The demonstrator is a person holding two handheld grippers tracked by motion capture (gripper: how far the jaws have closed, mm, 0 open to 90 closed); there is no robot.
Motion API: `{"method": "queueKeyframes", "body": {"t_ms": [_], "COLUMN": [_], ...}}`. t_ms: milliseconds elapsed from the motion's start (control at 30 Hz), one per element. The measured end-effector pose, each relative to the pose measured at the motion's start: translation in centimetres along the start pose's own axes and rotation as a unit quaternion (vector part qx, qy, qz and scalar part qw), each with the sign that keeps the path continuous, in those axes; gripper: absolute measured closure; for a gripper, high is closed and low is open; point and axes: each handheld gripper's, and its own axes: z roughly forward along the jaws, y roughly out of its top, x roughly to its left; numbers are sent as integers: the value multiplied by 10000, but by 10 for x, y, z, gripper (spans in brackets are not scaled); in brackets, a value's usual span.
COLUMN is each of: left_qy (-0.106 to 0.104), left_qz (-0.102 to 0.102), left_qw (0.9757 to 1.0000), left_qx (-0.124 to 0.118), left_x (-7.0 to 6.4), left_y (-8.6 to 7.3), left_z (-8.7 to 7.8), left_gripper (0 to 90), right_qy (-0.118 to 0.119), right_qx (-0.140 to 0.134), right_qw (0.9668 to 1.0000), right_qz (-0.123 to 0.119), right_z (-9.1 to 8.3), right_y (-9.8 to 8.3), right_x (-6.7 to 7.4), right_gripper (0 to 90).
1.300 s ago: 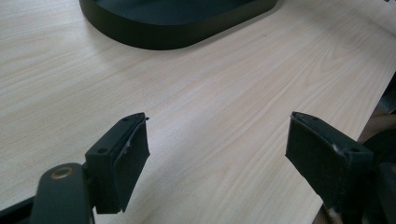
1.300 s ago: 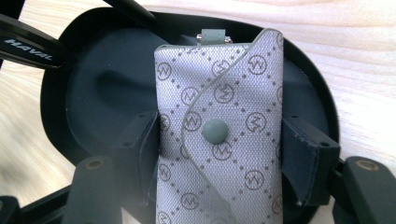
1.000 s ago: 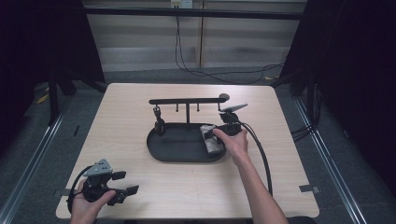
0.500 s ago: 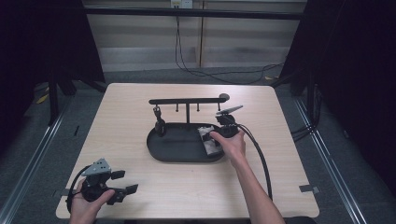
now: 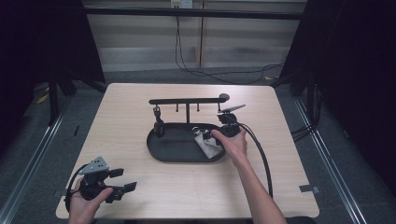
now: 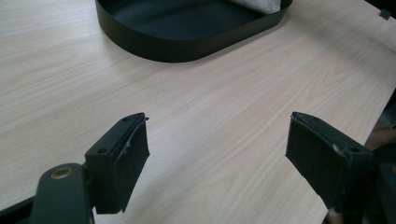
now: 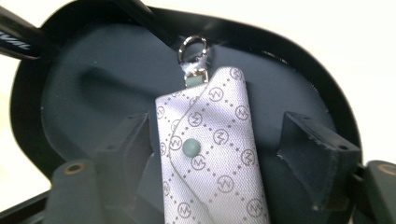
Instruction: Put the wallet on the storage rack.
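My left gripper [image 5: 122, 179] rests at the near corner of the table [image 5: 140, 107], jaws wide apart over bare wood. Farther out, my right gripper [image 7: 217, 158] has just been opening; its jaws stand clear on either side of the patterned pouch [image 7: 210, 149], which lies in the black tray [image 5: 161, 151]. The pouch seems to rest flat. Behind stands the rack [image 5: 187, 101].

Lying flat in the black oval tray [image 7: 60, 93]: a patterned grey pouch [image 7: 210, 154] with snap button [image 7: 190, 148] and metal ring [image 7: 192, 46]. Flanking it, just opening, not pressing: the right gripper [image 7: 217, 154] jaws.
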Motion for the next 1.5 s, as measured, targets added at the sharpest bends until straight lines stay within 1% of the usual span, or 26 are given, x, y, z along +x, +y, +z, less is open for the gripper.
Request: {"method": "queueKeyframes", "body": {"t_ms": [100,133,200,267,300,333,400,467,567,600,700,800,933,967,1033,1100,1167,1267,1300,1333,1367,1400,1467,1500], "left_qy": [-2,3,11,48,48,50,56,78,79,85,119,130,116,104,80,73,47,58,58,43,15,-11,39,19], "left_qz": [-22,-32,-43,-21,-21,-22,-3,-21,-66,-67,-184,-218,-283,-300,-296,-290,-327,-315,-315,-330,-355,-329,-242,-236], "left_qw": [10000,10000,10000,10000,10000,9999,9999,9999,9999,9999,9998,9997,9995,9995,9995,9995,9994,9995,9995,9994,9993,9994,9997,9997], "left_qx": [30,42,24,83,83,101,122,127,100,84,-23,-38,-61,-49,-34,-59,-92,-81,-81,-78,-97,-101,-70,-66], "left_x": [0,0,0,0,0,0,0,1,1,2,4,6,5,4,3,3,2,3,3,2,1,-2,-5,-5], "left_y": [0,0,0,0,0,-1,-1,-2,-2,-2,-2,-3,-3,-4,-4,-3,-3,-4,-4,-4,-3,-3,-2,-2], "left_z": [3,4,5,6,6,6,6,6,6,6,4,3,3,3,4,4,4,3,3,3,3,3,3,3], "left_gripper": [209,210,210,210,211,211,211,211,211,211,211,211,211,211,211,211,211,210,210,210,210,210,210,210], "right_qy": [-21,-27,-92,-75,-75,-75,-47,-19,24,6,-89,-79,-174,-175,-144,-210,-218,-273,-273,-313,-334,-370,-397,-400], "right_qx": [-108,-108,-194,-360,-360,-465,-523,-593,-774,-790,-821,-906,-864,-899,-910,-883,-912,-921,-921,-939,-949,-943,-934,-939], "right_qw": [9998,9998,9994,9989,9989,9983,9981,9977,9963,9963,9960,9954,9953,9949,9948,9946,9941,9936,9936,9930,9928,9926,9922,9919], "right_qz": [-173,-166,-280,-299,-299,-334,-329,-321,-359,-350,-351,-306,-402,-414,-425,-501,-544,-587,-587,-641,-648,-671,-725,-756], "right_z": [-7,-10,-16,-23,-23,-28,-31,-37,-46,-48,-54,-62,-71,-73,-77,-81,-85,-91,-91,-96,-97,-101,-103,-105], "right_y": [-1,-1,-3,-6,-6,-9,-11,-14,-18,-20,-27,-33,-43,-46,-53,-59,-65,-75,-75,-82,-85,-90,-95,-97], "right_x": [-1,0,-1,-4,-4,-8,-13,-14,-15,-16,-20,-25,-28,-29,-31,-31,-33,-34,-34,-35,-35,-35,-34,-34], "right_gripper": [202,195,191,188,188,176,162,161,161,161,159,167,169,169,171,171,173,175,175,178,178,179,179,180]}}
